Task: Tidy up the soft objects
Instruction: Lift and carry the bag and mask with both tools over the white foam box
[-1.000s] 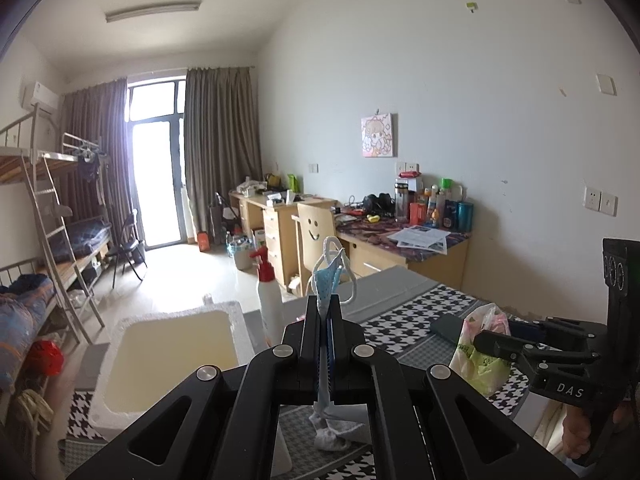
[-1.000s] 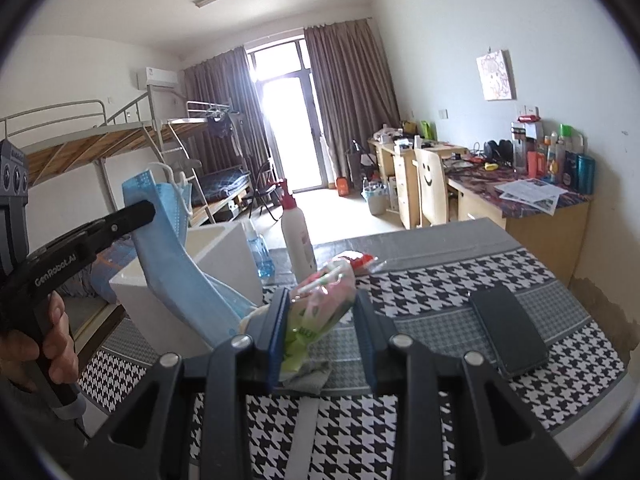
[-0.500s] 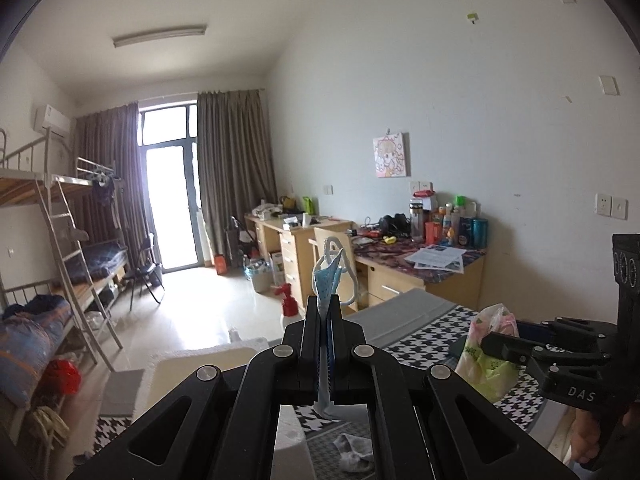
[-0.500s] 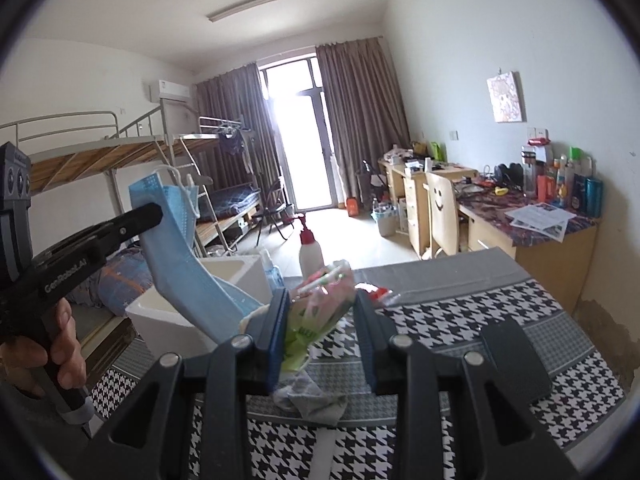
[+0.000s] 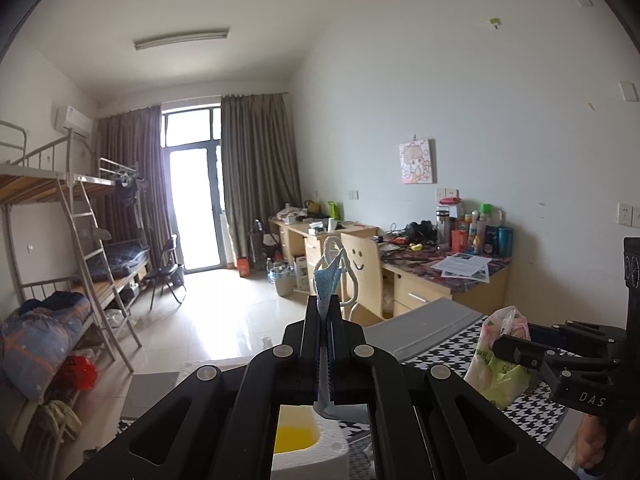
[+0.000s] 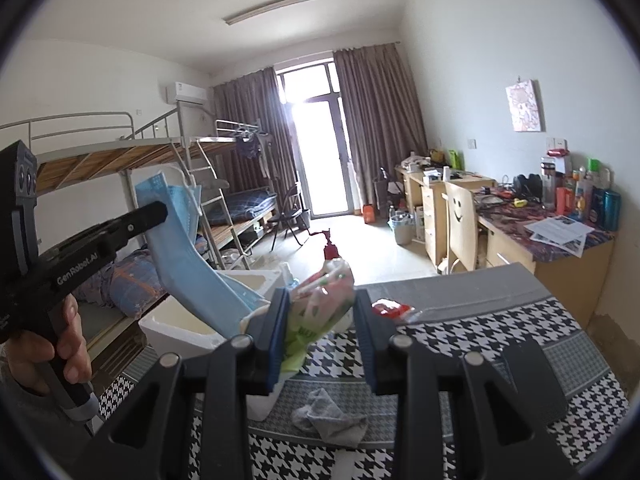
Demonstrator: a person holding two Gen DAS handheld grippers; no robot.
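Observation:
My left gripper point(image 5: 325, 312) is shut on a blue face mask point(image 5: 329, 280), held up in the air; the mask point(image 6: 188, 256) hangs long from it in the right wrist view, above a white foam box point(image 6: 180, 326). My right gripper point(image 6: 322, 304) is shut on a crumpled green and pink plastic bag point(image 6: 316, 304), also seen in the left wrist view point(image 5: 498, 364). A grey sock point(image 6: 328, 420) lies on the houndstooth table cloth point(image 6: 472, 332) below the right gripper.
A red spray bottle point(image 6: 331, 246) stands behind the foam box. A red packet point(image 6: 390, 308) and a dark phone point(image 6: 532, 380) lie on the table. A bunk bed point(image 6: 120, 168) stands left, desks point(image 6: 520, 232) along the right wall.
Both grippers have risen and tilted upward with their loads. The table and foam box have dropped lower in both views, and the grey sock has come into view below.

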